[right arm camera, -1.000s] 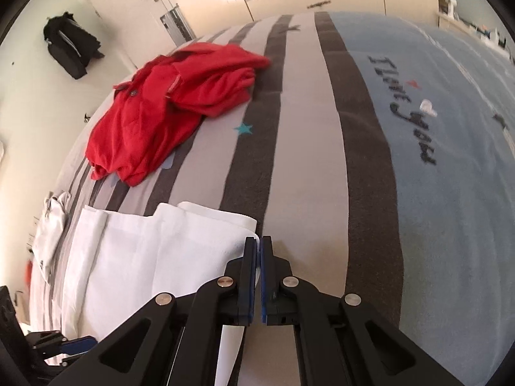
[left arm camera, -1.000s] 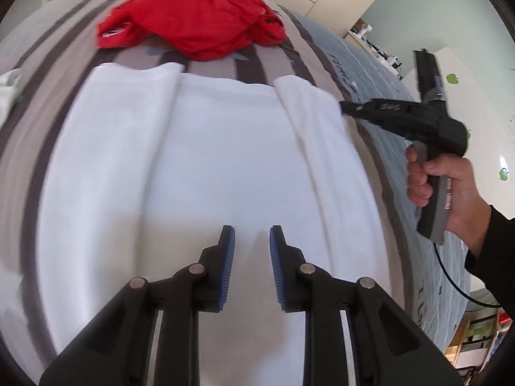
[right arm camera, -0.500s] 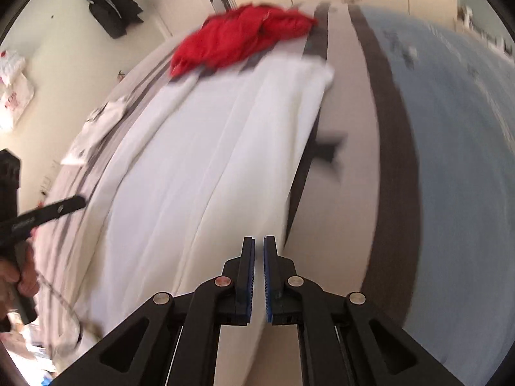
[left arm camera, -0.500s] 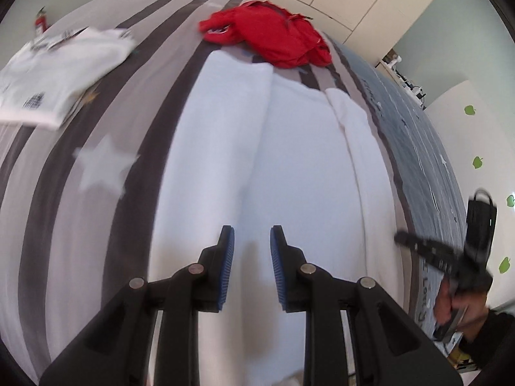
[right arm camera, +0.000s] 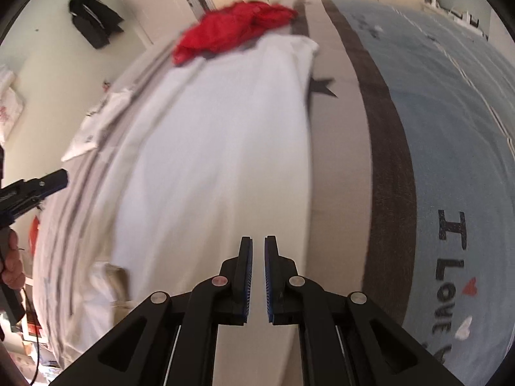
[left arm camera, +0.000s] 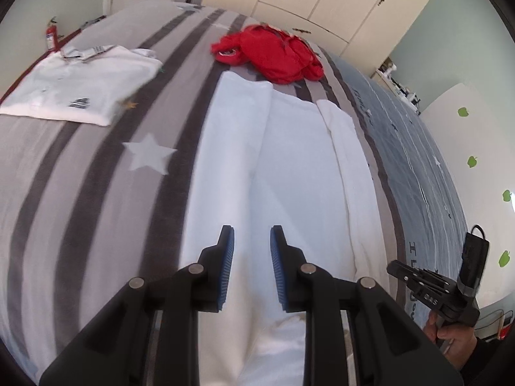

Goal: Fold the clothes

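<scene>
Striped bed (left arm camera: 80,193) w/ white garment (left arm camera: 289,167), red heap (left arm camera: 273,54) beyond; both jaws apart, empty.

Matt white cloth, smooth with soft lengthwise folds: long garment (left arm camera: 289,167). Crumpled red cloth, slightly sheeny: heap (left arm camera: 273,53) at twelve o'clock. Fuzzy, matt fleece in grey stripes and pale blue: blanket (left arm camera: 80,173). Flat white cotton with small dark print: folded shirt (left arm camera: 80,87) at ten o'clock. Matt black plastic with ribbed blue rubber pads and shiny metal pins: left gripper (left arm camera: 249,267), right gripper (right arm camera: 257,276).
</scene>
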Available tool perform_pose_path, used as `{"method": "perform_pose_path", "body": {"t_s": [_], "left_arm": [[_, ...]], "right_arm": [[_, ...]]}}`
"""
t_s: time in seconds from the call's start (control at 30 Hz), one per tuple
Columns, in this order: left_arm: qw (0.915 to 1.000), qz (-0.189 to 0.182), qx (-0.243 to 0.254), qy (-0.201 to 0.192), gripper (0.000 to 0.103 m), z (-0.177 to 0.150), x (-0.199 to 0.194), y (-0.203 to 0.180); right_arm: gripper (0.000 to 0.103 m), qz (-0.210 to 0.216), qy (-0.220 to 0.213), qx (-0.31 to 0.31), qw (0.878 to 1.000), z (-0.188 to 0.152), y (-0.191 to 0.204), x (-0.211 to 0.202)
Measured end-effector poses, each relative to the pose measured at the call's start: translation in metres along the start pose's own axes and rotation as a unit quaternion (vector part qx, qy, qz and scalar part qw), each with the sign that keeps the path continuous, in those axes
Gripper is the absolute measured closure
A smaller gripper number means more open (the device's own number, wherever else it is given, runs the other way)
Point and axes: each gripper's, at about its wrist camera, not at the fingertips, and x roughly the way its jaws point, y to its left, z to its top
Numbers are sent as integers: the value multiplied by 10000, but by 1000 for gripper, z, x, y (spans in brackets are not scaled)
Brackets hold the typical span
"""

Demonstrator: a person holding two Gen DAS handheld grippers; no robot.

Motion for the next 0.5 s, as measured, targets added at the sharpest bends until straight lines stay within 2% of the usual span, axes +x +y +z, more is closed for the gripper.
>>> {"method": "perform_pose_path", "body": {"t_s": [0.1, 0.23, 0.37, 0.5], "left_arm": [[9999, 101, -78, 86, 83, -15, -12, 13], [9995, 178, -70, 237, 83, -38, -23, 28], [9992, 260, -184, 230, 83, -49, -35, 48], [9996, 193, -118, 174, 83, -55, -42, 61]], "right_arm": [[96, 177, 68, -60, 9998, -11, 23, -1], [96, 231, 339, -66, 9991, -32, 46, 15], [96, 268, 596, -132, 9978, -58, 64, 27], [96, 194, 539, -113, 9983, -70, 75, 22]]}}
